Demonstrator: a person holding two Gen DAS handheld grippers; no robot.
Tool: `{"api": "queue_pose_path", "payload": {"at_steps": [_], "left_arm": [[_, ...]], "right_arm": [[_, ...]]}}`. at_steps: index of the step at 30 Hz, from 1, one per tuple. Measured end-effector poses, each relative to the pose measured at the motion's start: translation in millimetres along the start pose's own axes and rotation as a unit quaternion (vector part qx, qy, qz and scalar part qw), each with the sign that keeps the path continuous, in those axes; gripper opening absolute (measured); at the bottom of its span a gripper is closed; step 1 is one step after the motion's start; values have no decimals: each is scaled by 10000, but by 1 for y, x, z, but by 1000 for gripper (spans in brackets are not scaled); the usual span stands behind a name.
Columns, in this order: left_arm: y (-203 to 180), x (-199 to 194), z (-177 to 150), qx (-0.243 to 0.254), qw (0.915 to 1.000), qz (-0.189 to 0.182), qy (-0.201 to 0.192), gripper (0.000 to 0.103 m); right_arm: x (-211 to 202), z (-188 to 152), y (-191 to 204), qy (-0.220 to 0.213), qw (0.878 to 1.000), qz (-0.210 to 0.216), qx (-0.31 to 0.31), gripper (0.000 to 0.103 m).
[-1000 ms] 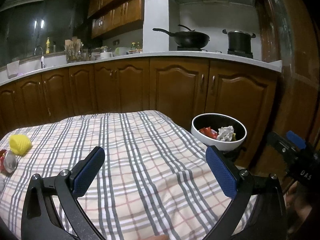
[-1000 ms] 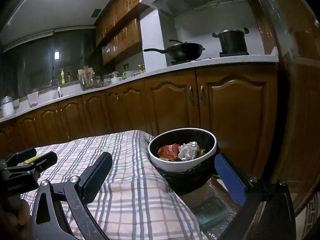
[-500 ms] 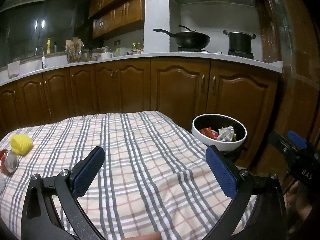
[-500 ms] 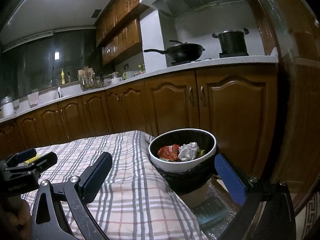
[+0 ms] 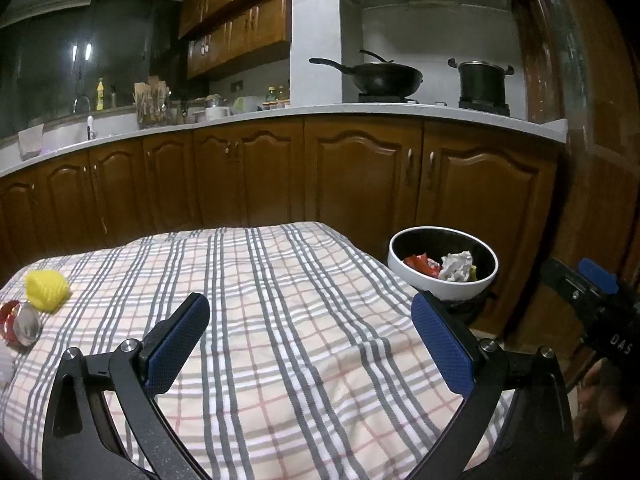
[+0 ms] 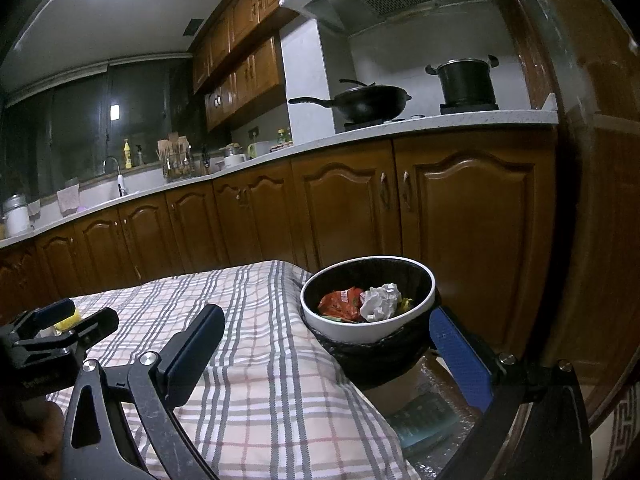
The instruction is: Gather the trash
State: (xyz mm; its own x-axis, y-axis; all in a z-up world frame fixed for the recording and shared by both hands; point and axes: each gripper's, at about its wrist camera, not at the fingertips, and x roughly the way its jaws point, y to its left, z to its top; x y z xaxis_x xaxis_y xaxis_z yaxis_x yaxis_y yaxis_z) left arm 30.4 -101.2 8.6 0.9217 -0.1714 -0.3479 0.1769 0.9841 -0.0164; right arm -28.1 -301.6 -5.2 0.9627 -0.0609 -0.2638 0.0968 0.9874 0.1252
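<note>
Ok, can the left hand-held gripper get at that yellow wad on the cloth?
Probably yes: the left hand-held gripper is open and empty, and only bare checked cloth lies between it and the yellow wad off to its left.

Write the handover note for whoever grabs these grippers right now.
Left gripper: open, holding nothing, above the checked tablecloth.
Right gripper: open, holding nothing, near the trash bin at the table's right edge.
Done: a red wrapper and a crumpled white paper lie in the bin.
Left: a yellow crumpled piece and a red and silver wrapper still sit at the cloth's far left. Take them to the bin.
</note>
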Motion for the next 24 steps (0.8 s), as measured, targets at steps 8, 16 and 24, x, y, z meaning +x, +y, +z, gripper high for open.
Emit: {"api": "queue_pose_path", "payload": {"at_steps": [8, 16, 24], "left_arm": [[0, -1, 0, 5, 10000, -1, -11, 103], [-1, -2, 1, 14, 10000, -9, -9, 103], [-1, -2, 1, 6, 10000, -11, -9, 103]], "right_arm": [[-3, 3, 6, 6, 10000, 39, -12, 103], [-4, 4, 8, -8, 10000, 53, -18, 103], [-5, 5, 9, -8, 10000, 62, -20, 103]]}}
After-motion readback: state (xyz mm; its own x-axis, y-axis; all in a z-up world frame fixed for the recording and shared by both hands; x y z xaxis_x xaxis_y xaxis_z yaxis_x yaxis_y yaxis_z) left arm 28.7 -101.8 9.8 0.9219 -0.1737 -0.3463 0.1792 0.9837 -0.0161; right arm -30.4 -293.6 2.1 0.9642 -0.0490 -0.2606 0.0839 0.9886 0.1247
